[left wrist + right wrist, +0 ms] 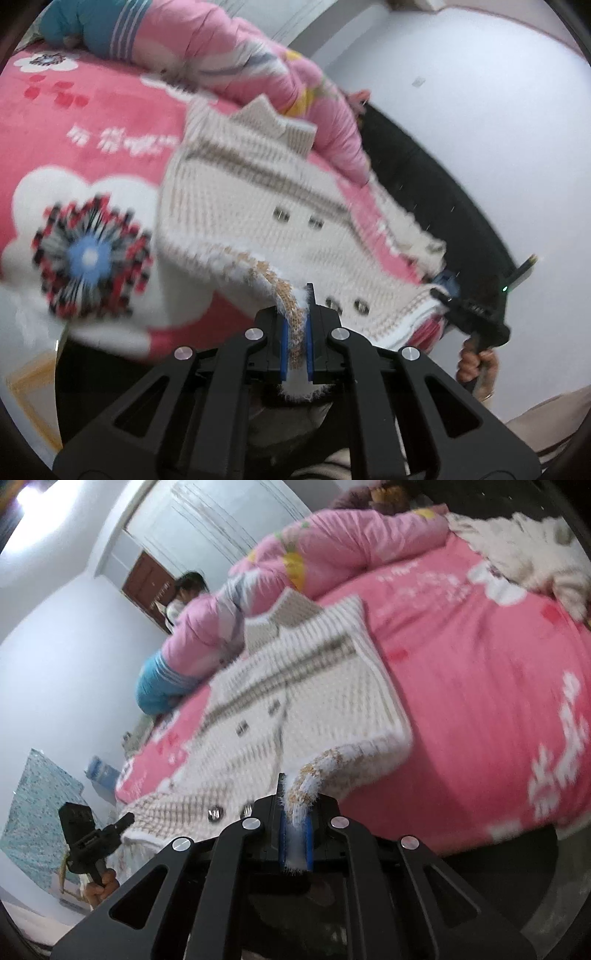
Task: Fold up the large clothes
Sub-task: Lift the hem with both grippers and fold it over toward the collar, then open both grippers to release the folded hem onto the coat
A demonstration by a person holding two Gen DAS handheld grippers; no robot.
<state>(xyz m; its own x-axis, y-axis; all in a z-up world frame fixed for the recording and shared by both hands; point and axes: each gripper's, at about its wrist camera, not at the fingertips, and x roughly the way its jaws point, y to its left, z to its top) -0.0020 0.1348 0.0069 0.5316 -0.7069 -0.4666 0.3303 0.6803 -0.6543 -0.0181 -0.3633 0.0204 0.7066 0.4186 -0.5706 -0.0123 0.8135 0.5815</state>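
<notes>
Both tools, left tool (295,332) & right tool (295,834), pinch the knit cardigan (251,192) hem corners; soft, floppy, stretchy, prob light, so grip ribbed edges.

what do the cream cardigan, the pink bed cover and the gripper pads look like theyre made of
Cardigan: chunky knitted yarn, likely wool or acrylic, matte, with visible ribbed rows, a fuzzy hem and shiny, probably metal buttons.
Bed cover: soft plush fleece, judging by its velvety nap and printed flowers.
Gripper pads: smooth blue rubber or plastic, as it seems, on matte black plastic-looking fingers.
</notes>
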